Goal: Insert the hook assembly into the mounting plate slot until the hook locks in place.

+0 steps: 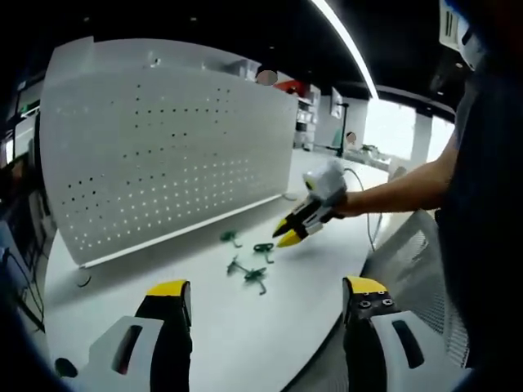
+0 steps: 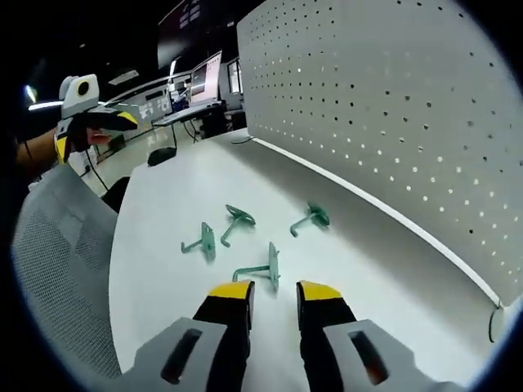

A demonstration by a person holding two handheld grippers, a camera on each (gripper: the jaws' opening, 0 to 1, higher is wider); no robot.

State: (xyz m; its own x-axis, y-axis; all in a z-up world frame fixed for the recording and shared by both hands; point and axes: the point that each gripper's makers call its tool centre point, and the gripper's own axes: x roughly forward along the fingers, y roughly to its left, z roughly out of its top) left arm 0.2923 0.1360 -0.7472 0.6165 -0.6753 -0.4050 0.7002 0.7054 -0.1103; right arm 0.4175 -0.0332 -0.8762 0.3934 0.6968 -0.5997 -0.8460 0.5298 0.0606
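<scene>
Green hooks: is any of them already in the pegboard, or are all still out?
All out. Four green hooks lie loose on the white table, apart from the perforated pegboard; no hook is held in either gripper's jaws.

- Four green hook assemblies, each a flat plate with a bent arm, lie loose on the white tabletop (image 2: pixel 163 269): one (image 2: pixel 261 270) nearest the camera, one (image 2: pixel 202 242) to its left, one (image 2: pixel 237 219) beyond, one (image 2: pixel 312 217) nearest the panel.
- The mounting plate (image 2: pixel 392 106), a white perforated panel with rows of small holes, stands upright along the tabletop's far edge, apart from the hooks.
</scene>
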